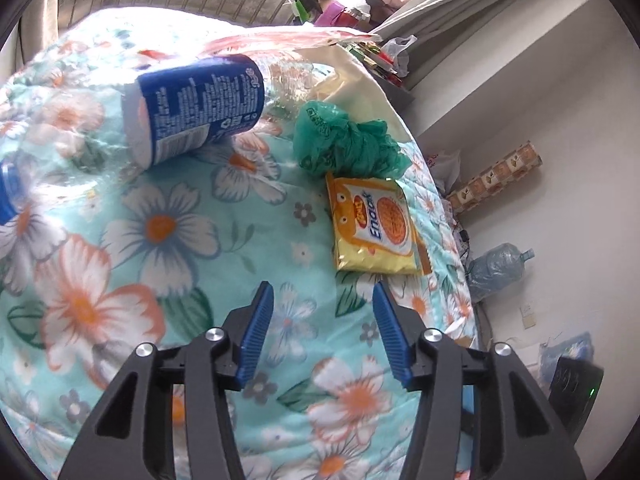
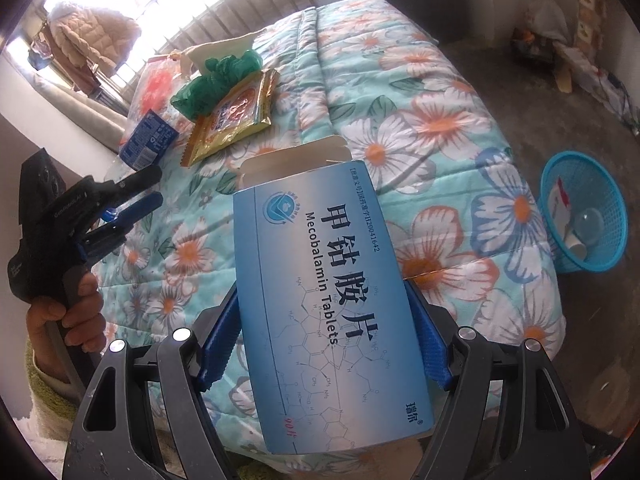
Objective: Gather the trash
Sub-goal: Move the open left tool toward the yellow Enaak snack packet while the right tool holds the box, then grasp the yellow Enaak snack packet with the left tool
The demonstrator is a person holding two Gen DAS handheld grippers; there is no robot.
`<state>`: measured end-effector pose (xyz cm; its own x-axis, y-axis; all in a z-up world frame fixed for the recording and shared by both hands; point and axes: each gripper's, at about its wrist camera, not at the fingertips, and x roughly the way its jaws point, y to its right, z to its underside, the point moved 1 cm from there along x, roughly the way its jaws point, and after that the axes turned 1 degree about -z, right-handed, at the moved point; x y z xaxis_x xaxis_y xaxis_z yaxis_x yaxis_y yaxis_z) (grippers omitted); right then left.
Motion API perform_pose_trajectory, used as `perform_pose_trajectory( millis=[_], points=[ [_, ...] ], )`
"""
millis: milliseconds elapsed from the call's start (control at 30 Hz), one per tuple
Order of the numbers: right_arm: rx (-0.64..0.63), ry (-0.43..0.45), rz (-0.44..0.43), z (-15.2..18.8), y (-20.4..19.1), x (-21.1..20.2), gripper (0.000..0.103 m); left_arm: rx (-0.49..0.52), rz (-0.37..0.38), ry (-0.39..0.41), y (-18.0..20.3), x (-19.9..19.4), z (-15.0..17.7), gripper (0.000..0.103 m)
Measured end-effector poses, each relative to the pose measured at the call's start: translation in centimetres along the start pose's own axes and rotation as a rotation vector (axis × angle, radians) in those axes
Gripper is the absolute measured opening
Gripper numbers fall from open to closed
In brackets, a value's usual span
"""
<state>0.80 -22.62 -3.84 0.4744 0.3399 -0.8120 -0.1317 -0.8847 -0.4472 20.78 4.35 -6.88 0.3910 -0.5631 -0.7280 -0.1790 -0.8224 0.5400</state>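
My right gripper [image 2: 320, 292] is shut on a blue Mecobalamin tablet box [image 2: 332, 300] with its top flap open, held above the floral bed. My left gripper [image 1: 322, 292] is open and empty over the quilt, just short of a yellow snack packet [image 1: 374, 226]. Behind the packet lies a crumpled green plastic bag [image 1: 346, 144], and to its left a blue-labelled bottle [image 1: 196, 106] on its side. The right wrist view shows the left gripper [image 2: 154, 186], the packet [image 2: 234, 116], the green bag [image 2: 216, 80] and the bottle [image 2: 148, 140]. A blue mesh basket [image 2: 604, 216] on the floor holds some trash.
The floral quilt [image 1: 160, 240] covers the bed. A clear plastic bag [image 1: 280, 64] lies behind the bottle. A large water jug [image 1: 500, 266] and a patterned roll [image 1: 496, 174] stand by the wall. A cluttered shelf [image 1: 340, 4] is at the far end.
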Motion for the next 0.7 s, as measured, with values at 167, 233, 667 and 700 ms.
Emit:
perform_pose_trajectory(
  millis=[167,233,667,700],
  points=[
    [-0.011,0.001,0.01,0.3,-0.8,0.2,0.072,-0.072,0.043,-0.035,-0.3,2.6,-1.8,0.051],
    [-0.011,0.0,0.007,0.3,-0.8,0.3,0.071,-0.075,0.035,-0.034,-0.1,3.6,-2.5,0.051],
    [-0.024,0.006,0.006,0.1,-1.0,0.6,0.07,0.353,-0.284,0.049,5.2,5.7,-1.2,0.01],
    [-0.025,0.007,0.007,0.1,-1.1,0.6,0.07,0.358,-0.288,0.05,5.2,5.7,-1.1,0.007]
  ],
)
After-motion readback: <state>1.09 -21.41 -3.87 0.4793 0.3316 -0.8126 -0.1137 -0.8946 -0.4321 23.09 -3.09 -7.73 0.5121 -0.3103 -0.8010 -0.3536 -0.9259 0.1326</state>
